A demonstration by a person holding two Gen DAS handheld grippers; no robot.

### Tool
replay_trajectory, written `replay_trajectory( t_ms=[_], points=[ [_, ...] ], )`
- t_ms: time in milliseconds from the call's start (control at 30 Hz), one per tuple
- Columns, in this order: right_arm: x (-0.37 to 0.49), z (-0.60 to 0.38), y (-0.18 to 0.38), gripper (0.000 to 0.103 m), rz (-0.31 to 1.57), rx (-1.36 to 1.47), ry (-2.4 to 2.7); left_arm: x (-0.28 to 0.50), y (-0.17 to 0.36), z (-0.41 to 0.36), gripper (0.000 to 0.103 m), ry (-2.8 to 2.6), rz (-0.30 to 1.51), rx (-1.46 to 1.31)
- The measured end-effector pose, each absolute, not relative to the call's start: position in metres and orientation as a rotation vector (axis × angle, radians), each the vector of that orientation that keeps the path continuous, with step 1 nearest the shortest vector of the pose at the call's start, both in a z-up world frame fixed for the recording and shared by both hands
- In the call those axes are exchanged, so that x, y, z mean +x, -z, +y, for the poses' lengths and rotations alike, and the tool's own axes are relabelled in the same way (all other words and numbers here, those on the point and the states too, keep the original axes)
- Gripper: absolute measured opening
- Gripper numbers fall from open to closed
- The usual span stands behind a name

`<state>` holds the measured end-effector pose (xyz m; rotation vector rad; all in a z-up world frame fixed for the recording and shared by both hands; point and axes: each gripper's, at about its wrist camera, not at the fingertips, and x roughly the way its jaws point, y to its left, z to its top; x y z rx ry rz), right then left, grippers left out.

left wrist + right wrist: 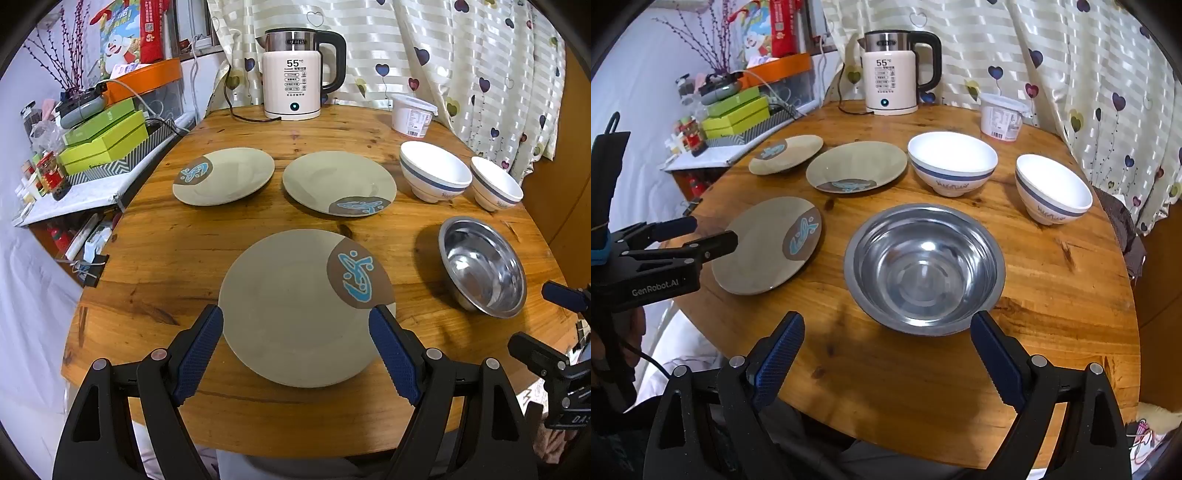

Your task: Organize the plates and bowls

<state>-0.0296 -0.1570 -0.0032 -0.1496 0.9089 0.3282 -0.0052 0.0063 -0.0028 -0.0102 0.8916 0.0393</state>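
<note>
Left wrist view: the left claw point(295, 332) hangs wide open and empty over the near plate point(291, 314), which lies flat on the round wooden surface point(166, 258). Two more plates point(225, 175) sit further back, apart from each other. These look stiff, glazed, probably slippery and breakable; the raised rim is the place to pinch.

Right wrist view: the right claw point(886, 332) is also spread open and holds nothing, just short of the steel bowl point(923, 266). That one looks light, tough and slick, so clamp its rim. Two white bowls point(953, 162) stand upright behind it, likely fragile; take them by the lip.
</note>
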Motion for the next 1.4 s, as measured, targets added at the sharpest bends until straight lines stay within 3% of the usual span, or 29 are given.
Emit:
replay_trajectory(
  t_ms=[1400],
  points=[
    [-0.0266,-0.1534,-0.0016,0.092,0.896,-0.145,-0.348,-0.0049,0.0072,0.0106,0.082,0.016,0.908,-0.031]
  ],
)
